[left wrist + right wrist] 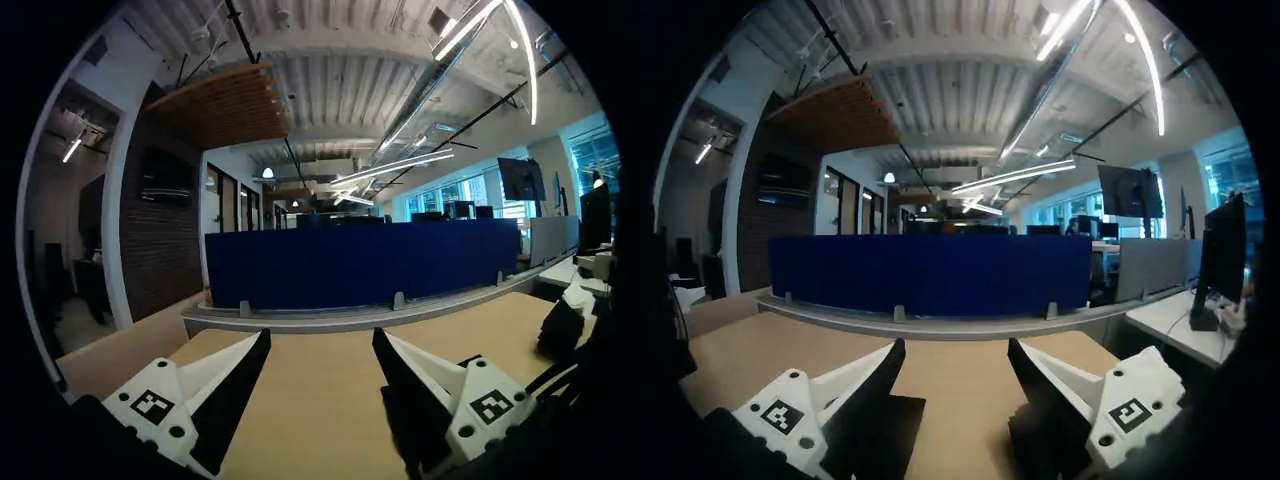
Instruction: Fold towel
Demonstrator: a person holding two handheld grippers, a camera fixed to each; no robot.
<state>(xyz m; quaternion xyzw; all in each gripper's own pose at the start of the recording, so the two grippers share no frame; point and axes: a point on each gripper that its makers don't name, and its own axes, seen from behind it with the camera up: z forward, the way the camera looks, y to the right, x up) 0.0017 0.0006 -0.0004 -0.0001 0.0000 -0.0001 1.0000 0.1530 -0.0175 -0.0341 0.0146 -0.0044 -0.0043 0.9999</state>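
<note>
My left gripper (320,332) is open, its white and black fingers spread wide above a light wooden table (320,400) with nothing between them. My right gripper (956,342) is open too, over the same table (960,384). Below its fingers lies a dark flat patch (908,420) with a straight edge; whether it is the towel or shadow I cannot tell. A similar dark patch (396,404) sits beside the right finger in the left gripper view. At the right edge of that view a black and white gripper (564,320) is held over the table.
A blue partition (360,260) on a grey rail closes off the table's far side. To the right stands a white desk (1176,316) with a monitor (1220,256). A dark brick wall (156,256) is at the far left.
</note>
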